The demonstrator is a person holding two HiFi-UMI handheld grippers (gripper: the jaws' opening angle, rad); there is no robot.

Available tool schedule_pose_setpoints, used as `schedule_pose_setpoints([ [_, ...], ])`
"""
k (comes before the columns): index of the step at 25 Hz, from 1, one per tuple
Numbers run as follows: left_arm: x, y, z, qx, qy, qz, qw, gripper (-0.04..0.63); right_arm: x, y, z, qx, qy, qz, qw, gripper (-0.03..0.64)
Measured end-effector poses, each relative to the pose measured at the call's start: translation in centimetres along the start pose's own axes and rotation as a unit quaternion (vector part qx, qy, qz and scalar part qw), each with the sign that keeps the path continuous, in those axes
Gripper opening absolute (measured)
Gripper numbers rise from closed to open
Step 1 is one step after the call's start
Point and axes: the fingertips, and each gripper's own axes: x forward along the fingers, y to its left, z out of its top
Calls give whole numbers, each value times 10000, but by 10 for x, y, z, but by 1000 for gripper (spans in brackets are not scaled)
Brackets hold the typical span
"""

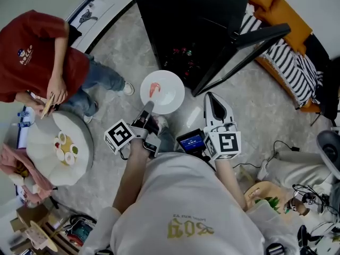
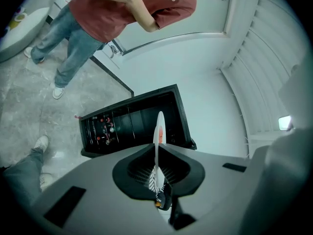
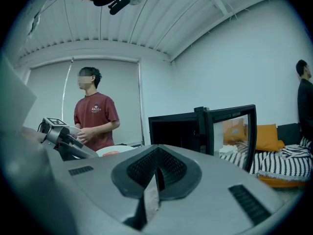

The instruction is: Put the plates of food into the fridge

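Left gripper (image 1: 147,110): jaws clamped on the near rim of a round white plate (image 1: 170,95) carrying a pink-red piece of food (image 1: 154,88). In the left gripper view the plate runs edge-on between the pads.

Plate position: held in the air over the grey marbled floor (image 1: 122,47), just on the near side of the small black fridge (image 1: 180,20). It is not inside yet, and I see no contact with the cabinet.

Fridge: its glass-fronted door (image 1: 255,44) stands swung open to the right. A few small red and green items (image 1: 180,52) sit on a shelf inside; too small to identify. I can make out no plate in there.

Right gripper (image 1: 211,99): jaws pressed together with nothing between them, just right of the plate and near the door's lower edge.

To the left: a pale round table (image 1: 79,142) with several small dishes of food (image 1: 65,147), and a person in a red T-shirt (image 1: 37,52) standing beside it.

Progress, my judgement:
- Done: the door is open, and one plate has been picked up and brought to the fridge mouth.
- Left for this plate: slide it onto a shelf and let go.
- Possibly left after that: the dishes on the table, then closing the door.
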Motion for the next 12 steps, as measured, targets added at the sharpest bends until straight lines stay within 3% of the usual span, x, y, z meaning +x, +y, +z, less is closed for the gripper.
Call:
schedule_pose_setpoints([
  [12, 41, 4, 59, -45, 262, 7, 9996, 15, 65, 4, 6, 1, 142, -231, 9996, 9],
])
